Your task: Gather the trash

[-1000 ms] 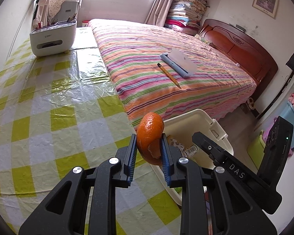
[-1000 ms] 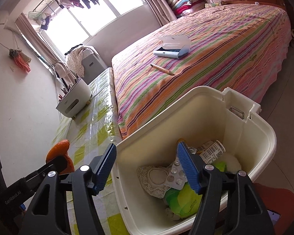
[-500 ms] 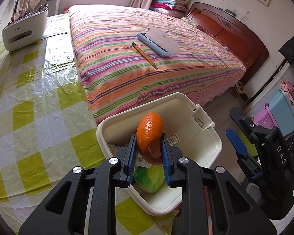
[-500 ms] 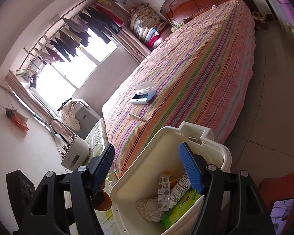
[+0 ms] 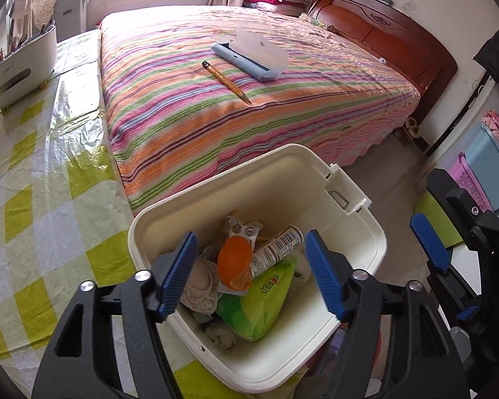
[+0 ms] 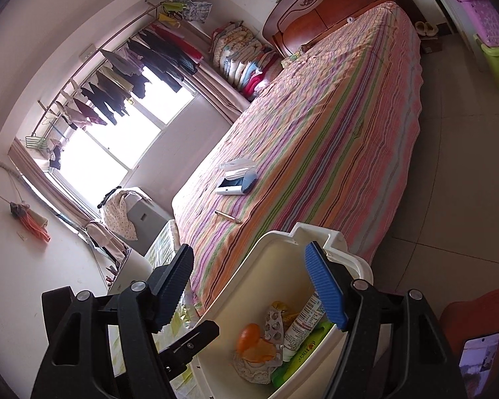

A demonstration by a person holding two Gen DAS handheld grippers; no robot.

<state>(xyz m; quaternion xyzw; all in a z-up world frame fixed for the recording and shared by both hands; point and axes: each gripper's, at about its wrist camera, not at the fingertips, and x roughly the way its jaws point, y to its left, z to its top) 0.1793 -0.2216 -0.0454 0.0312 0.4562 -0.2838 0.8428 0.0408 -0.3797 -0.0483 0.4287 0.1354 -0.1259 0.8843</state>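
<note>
Orange peel in the bin, both claws spread and holding nothing.

Left wrist view: the left gripper hangs above the white trash bin with its blue pads set wide apart and nothing between them. The orange peel lies inside the bin on top of the other trash, touching a labelled bottle, a blister pack and a green packet. A pencil lies on the striped bed.
Right wrist view: the right gripper is likewise wide apart and grips nothing, held over the bin's near side. The orange peel sits in the bin beside the blister pack and bottle.
</note>
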